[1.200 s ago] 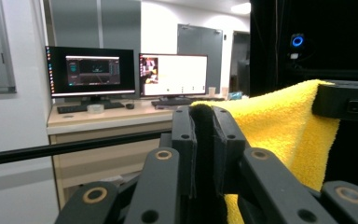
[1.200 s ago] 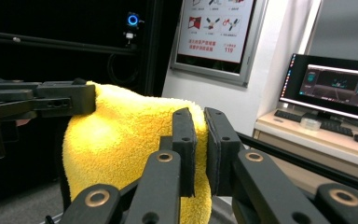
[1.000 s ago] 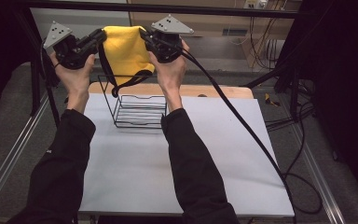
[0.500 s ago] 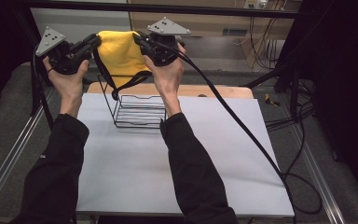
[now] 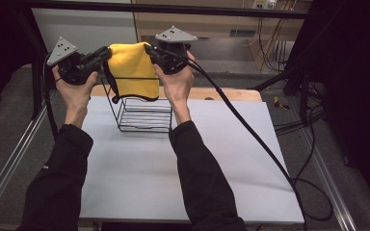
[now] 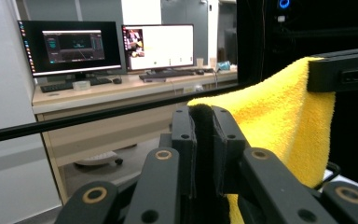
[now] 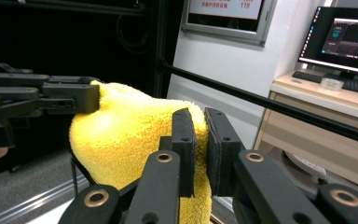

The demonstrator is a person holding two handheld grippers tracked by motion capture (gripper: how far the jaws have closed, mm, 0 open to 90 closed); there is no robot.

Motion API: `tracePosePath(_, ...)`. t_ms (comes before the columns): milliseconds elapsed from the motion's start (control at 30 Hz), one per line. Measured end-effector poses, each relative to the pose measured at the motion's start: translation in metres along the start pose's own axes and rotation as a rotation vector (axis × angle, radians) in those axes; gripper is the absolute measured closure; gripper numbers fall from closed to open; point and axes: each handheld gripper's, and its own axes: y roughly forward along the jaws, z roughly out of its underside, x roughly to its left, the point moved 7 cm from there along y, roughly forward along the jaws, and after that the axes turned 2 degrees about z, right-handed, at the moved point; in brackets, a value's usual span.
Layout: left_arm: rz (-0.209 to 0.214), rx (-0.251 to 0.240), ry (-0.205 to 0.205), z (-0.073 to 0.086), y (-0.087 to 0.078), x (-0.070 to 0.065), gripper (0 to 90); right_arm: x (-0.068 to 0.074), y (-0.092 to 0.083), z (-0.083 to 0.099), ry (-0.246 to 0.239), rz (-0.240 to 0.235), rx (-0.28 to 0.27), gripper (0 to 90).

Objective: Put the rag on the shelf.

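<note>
A yellow cloth (image 5: 131, 67) with a dark trim hangs stretched between my two grippers, above a black wire basket (image 5: 143, 111) on the white table (image 5: 183, 163). My left gripper (image 5: 107, 52) is shut on the cloth's left top corner; its jaws pinch the yellow cloth (image 6: 270, 112) in the left gripper view. My right gripper (image 5: 150, 50) is shut on the right top corner, with the yellow cloth (image 7: 126, 140) clamped between its jaws in the right gripper view. The cloth's lower edge hangs down over the basket's open top.
A wooden board (image 5: 221, 94) lies along the table's far edge. A thick cable (image 5: 250, 130) trails from the right gripper across the table's right side. A black frame bar (image 5: 173, 7) runs overhead. Desks with monitors (image 6: 107, 46) stand beyond.
Both hands shifted slightly left with the cloth, which stays stretched between them above the basket.
</note>
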Motion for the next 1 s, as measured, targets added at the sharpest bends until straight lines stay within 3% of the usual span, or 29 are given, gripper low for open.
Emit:
tracePosePath(200,0.009,0.005,0.008,0.0,-0.001,-0.005,80.8,-0.004,-0.003,0.008,0.017,-0.015,0.001,83.3)
tracePosePath(500,0.031,0.021,-0.003,0.001,-0.01,-0.011,80.2,0.003,-0.016,0.007,-0.031,-0.062,0.012,82.7)
tracePosePath(667,0.054,0.033,-0.001,0.004,-0.017,-0.018,79.9,0.006,-0.023,0.01,-0.035,-0.086,0.022,82.8)
tracePosePath(1000,0.062,0.123,-0.028,0.017,-0.031,-0.024,78.7,0.024,-0.035,0.024,-0.044,-0.175,0.087,82.6)
